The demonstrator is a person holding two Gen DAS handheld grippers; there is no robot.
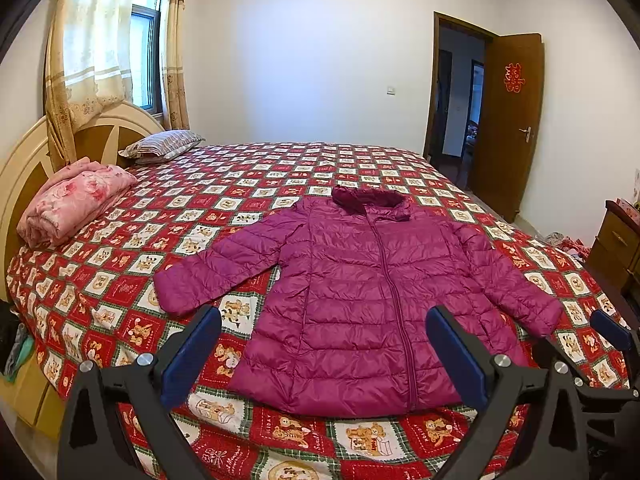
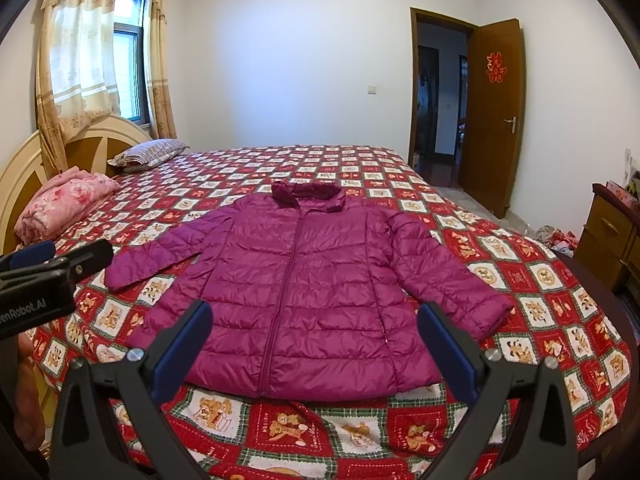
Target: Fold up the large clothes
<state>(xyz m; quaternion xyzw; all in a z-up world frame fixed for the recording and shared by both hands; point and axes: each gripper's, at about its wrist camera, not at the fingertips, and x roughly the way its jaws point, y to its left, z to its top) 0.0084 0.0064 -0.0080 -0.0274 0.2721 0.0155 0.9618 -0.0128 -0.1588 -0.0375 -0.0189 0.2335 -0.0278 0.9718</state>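
From the left wrist view, the left gripper point(image 1: 324, 344) hangs over the near edge of the bed point(image 1: 280, 168), its fingers spread wide and empty. The purple jacket point(image 1: 360, 292) lies flat, zipped, sleeves spread (hood at the far end). From the right wrist view, the right gripper point(image 2: 316, 340) also gapes apart, holding nothing, above the jacket's near hem, with the left gripper at the left edge

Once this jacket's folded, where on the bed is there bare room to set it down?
Free bedspread runs beyond the jacket hood toward the far edge, and between its left sleeve and the pink quilt. The headboard end, with quilt and pillow, is crowded. The near strip is narrow.
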